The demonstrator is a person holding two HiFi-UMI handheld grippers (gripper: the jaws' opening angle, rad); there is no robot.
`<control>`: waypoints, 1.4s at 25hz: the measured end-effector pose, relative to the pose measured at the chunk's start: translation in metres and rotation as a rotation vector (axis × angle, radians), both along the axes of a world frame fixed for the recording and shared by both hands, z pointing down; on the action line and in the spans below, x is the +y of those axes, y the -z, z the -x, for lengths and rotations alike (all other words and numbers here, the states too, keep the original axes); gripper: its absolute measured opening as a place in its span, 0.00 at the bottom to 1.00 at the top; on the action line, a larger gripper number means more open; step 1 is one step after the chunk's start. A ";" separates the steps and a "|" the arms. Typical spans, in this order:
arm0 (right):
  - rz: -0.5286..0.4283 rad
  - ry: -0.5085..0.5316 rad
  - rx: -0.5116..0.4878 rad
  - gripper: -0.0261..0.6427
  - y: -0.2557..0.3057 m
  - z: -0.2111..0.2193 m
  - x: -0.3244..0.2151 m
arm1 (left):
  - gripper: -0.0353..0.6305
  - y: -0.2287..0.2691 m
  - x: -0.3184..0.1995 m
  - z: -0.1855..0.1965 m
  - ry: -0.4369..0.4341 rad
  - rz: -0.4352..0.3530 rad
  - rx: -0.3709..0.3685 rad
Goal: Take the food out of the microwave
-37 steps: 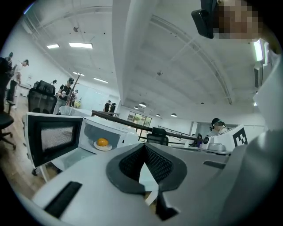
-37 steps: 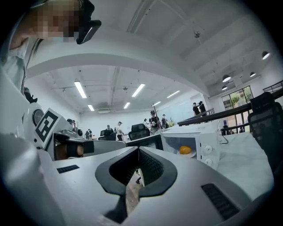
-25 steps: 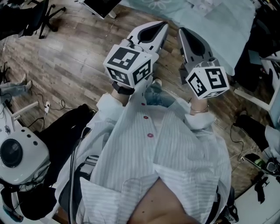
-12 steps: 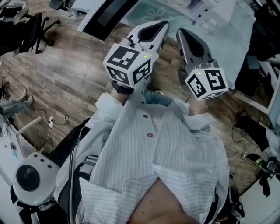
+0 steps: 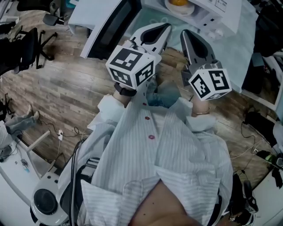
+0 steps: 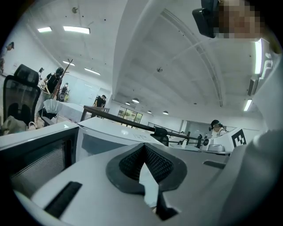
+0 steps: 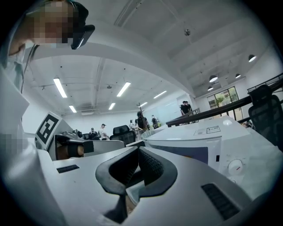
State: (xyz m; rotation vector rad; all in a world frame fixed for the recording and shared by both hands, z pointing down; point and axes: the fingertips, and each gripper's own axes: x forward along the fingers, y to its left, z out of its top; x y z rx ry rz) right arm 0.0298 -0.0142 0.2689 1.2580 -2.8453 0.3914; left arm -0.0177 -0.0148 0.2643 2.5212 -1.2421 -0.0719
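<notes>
The white microwave (image 5: 215,6) stands at the top of the head view, on a table with a teal cloth (image 5: 230,48). Its door (image 5: 102,27) hangs open to the left. Inside lies a plate of orange food (image 5: 178,4), cut off by the frame's top edge. My left gripper (image 5: 162,27) and right gripper (image 5: 185,33) are held side by side short of the opening, both shut and empty. The left gripper view shows the closed left gripper (image 6: 143,153) with the door (image 6: 37,152) beside it. The right gripper view shows the closed right gripper (image 7: 138,154) and the microwave (image 7: 199,143) front with a knob (image 7: 235,166).
A black office chair (image 5: 27,44) stands on the wood floor at the left. A white round device (image 5: 44,202) sits at the bottom left, with cables across the floor. Dark bags and gear lie at the right edge. People stand far off in the room.
The whole view has moved toward the microwave: its open door and the plate of food have come into sight at the top. Both grippers stay shut, side by side.
</notes>
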 end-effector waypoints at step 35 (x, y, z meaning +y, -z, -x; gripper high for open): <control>0.072 0.011 -0.030 0.09 -0.009 -0.042 -0.168 | 0.06 -0.004 -0.171 -0.043 0.014 0.052 0.019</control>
